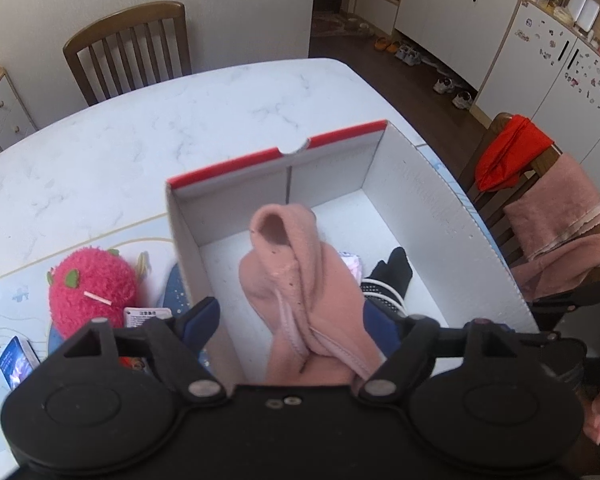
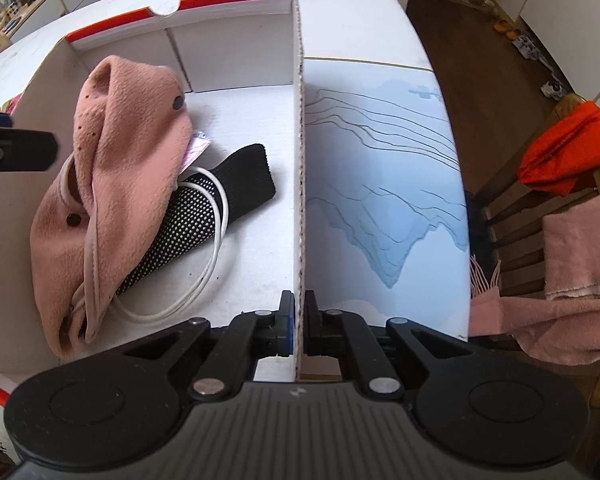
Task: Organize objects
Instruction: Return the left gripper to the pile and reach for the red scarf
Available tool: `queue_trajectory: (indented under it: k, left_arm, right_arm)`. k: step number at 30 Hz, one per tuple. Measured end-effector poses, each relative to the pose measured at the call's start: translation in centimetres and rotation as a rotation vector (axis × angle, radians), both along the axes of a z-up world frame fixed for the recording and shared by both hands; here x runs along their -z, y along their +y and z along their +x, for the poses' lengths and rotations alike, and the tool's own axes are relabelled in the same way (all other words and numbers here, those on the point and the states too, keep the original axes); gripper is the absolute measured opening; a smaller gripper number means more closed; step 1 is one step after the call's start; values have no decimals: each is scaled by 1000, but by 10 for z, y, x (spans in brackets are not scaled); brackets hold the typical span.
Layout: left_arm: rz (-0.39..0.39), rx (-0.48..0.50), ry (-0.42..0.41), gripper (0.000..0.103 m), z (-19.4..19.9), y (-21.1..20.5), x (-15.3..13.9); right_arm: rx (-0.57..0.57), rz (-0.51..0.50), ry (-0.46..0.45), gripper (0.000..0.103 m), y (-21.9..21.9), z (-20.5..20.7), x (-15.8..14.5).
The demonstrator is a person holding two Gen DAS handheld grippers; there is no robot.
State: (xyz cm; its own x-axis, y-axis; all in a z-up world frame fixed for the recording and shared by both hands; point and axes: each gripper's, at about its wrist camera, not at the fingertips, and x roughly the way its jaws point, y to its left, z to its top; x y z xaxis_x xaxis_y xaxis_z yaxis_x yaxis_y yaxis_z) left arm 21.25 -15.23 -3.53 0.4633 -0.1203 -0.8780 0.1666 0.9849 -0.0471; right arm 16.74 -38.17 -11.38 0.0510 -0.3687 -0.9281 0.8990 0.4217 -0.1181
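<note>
Your left gripper [image 1: 300, 316] hung over the box [image 1: 452, 216] with its fingers [image 1: 200, 316] spread wide, one on each side of the pink garment [image 1: 300, 280]. The pads did not press on the fleece; whether the cloth brushed them you could not tell from the left wrist view. The garment lay heaped inside the box, against its left wall as the right wrist view showed it, with its top fold standing up. Partly under it lay a black sock [image 2: 220, 200] with white dots and a white cord [image 2: 204, 272] looped around it, both on the box floor.

Your right gripper [image 2: 299, 320] pinched the box's right wall, fingers pressed together on the cardboard edge near the close corner. The box sat on a white table [image 1: 140, 128], partly on a pale blue mat [image 2: 380, 180].

Left of the box, outside it, a pink plush toy [image 1: 88, 292] rested on the mat, with a small card [image 1: 18, 364] near it. A chair [image 1: 540, 208] to the right carried a pink towel and a red cloth.
</note>
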Motion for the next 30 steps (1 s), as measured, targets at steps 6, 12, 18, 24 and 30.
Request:
queue_trajectory:
  k: [6,12,18,24,30]
  left_arm:
    - [5,-23,-31,95,-4,14,-8]
    - [6,-51,-56,99,-14,37,-7]
    - [-3,-95,-61,101,-26,61,-7]
    - [21,-120,-60,101,-39,83,-5]
    - [26,-133,-53,101,-55,106,-3]
  right_arm:
    - [38,7,-7,3,2,-13,-1]
    - [89,18,-31,3,9,-25,-4]
    - [156,42,-47,3,21,-40,-4]
    - [166,49,-37,3,35,-37,-2]
    - [156,50,-15,4,37,-32,-2]
